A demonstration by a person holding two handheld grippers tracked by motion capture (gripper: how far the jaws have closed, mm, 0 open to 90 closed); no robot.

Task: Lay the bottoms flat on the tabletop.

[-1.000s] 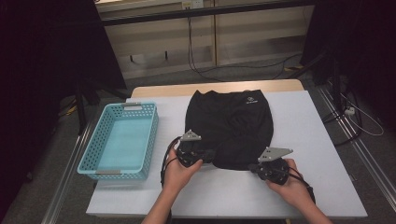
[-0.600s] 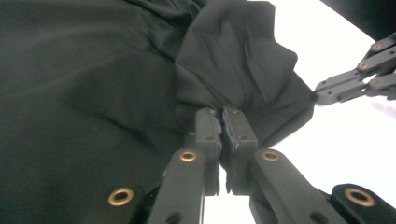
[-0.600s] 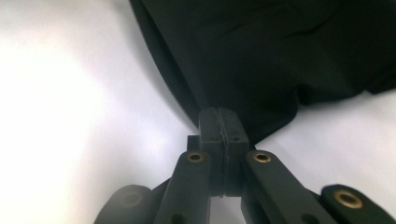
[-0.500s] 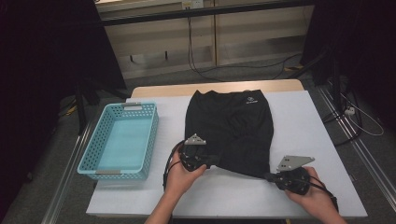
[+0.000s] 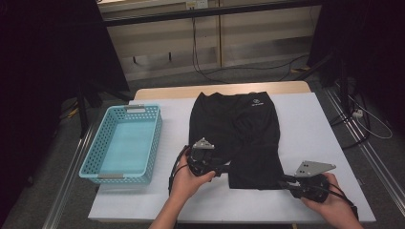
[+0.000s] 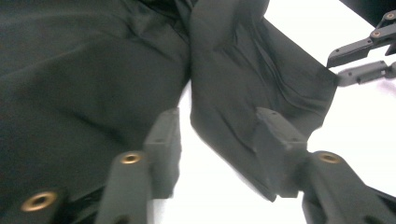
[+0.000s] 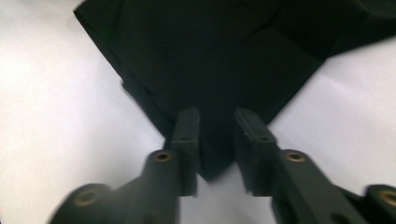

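The black shorts (image 5: pixel 239 138) lie flat on the white table (image 5: pixel 310 124), well right of the blue basket (image 5: pixel 125 143), with bare table to their right. The right gripper (image 7: pixel 215 135) has its jaws narrow around their near right corner. The left gripper (image 6: pixel 217 140), jaws wide, straddles their near left hem edge.

**Black shorts spread flat**

Black shorts (image 5: pixel 241 138) lie flat, just right of the blue basket (image 5: pixel 125 143), waistband at the far end with a small white logo. Two legs point toward the person, slightly wrinkled.
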